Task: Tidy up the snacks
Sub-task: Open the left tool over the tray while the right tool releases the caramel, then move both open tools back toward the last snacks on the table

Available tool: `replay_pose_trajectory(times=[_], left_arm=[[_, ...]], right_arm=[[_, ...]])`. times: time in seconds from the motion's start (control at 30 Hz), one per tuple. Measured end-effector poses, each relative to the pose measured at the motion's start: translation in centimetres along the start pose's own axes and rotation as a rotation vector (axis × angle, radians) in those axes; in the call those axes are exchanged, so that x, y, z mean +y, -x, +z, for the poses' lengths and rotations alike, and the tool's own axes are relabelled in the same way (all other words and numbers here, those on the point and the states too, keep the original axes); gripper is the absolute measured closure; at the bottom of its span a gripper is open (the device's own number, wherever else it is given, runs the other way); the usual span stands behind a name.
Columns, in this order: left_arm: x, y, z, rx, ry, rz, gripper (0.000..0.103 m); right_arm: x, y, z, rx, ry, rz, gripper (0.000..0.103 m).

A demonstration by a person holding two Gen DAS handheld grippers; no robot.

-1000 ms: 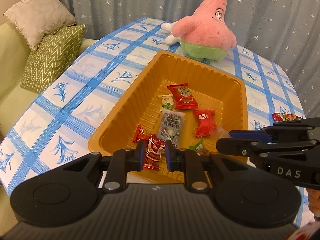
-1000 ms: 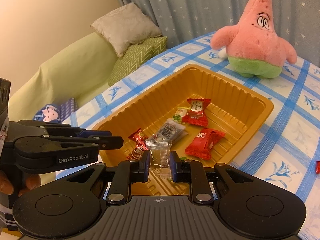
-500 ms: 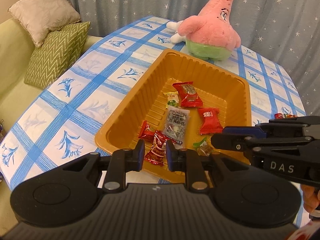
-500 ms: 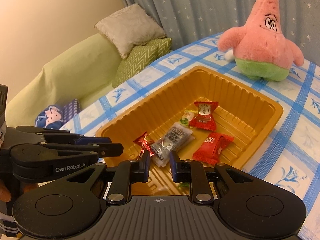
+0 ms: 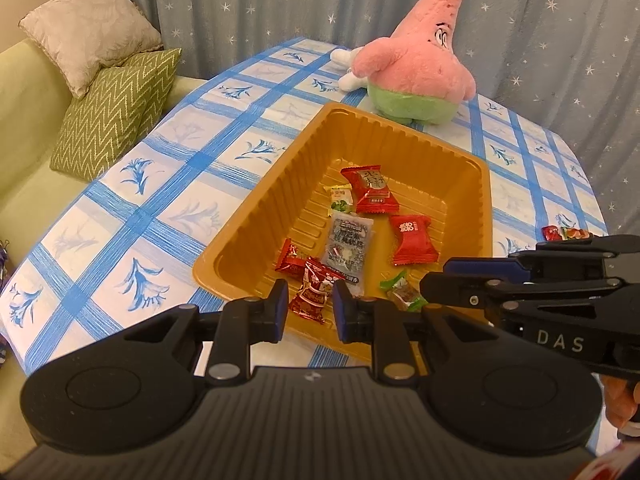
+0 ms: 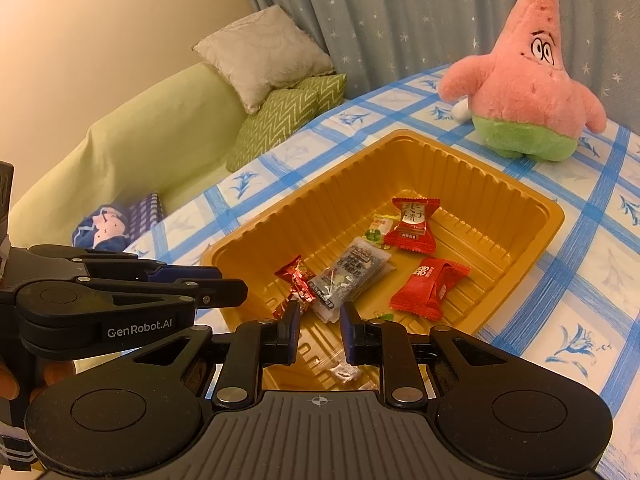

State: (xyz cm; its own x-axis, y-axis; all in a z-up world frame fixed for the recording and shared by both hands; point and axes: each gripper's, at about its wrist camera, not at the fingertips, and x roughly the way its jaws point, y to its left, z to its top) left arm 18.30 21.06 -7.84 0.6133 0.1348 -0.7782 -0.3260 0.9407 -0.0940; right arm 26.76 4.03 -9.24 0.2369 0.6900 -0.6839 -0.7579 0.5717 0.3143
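**A:** What's different from a second ago?

**B:** The left gripper was pinching the dark red foil snack; now its jaws stand apart with nothing between them, and that snack lies in the orange tray at the near wall. The right gripper held a small clear packet; it too is spread now, and the packet rests on the tray floor just under it.

**A:** And the rest of the snacks?

**B:** Unmoved. The grey packet lies mid-tray, two red packets beside and beyond it, a pale green-and-white one touching the farther red one, a green-ended candy at the near right corner.

**A:** Anything outside the tray?

**B:** A red candy on the table, beyond the right gripper. The pink starfish plush stands behind the tray. Both cameras sit higher and farther back than before.
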Motion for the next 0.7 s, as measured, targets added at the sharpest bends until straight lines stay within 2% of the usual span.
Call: replay_pose_trajectory(times=[0.13, 0.23, 0.3, 0.37, 0.57, 0.7], left_arm=[[-0.4, 0.7, -0.4, -0.007, 0.000, -0.007, 0.081], [-0.9, 1.4, -0.8, -0.012, -0.002, -0.014, 0.077], [-1.3, 1.8, -1.2, -0.013, -0.003, -0.018, 0.075], [-1.8, 2.3, -1.6, -0.012, -0.006, -0.026, 0.071], [-3.8, 3.6, -3.2, -0.003, -0.024, -0.052, 0.055], [-5.5, 4.3, -4.3, 0.009, -0.046, -0.073, 0.051]], right_arm=[[-0.1, 1.1, -0.5, -0.004, -0.011, -0.004, 0.080], [-0.4, 2.0, -1.2, -0.005, -0.026, -0.014, 0.077], [-0.6, 2.8, -1.7, -0.012, -0.040, -0.025, 0.056], [-0.8, 3.8, -2.2, -0.032, -0.056, -0.032, 0.045], [-2.0, 6.5, -4.1, -0.040, -0.098, -0.075, 0.036], [-3.0, 8.3, -5.5, -0.038, -0.123, -0.112, 0.031]])
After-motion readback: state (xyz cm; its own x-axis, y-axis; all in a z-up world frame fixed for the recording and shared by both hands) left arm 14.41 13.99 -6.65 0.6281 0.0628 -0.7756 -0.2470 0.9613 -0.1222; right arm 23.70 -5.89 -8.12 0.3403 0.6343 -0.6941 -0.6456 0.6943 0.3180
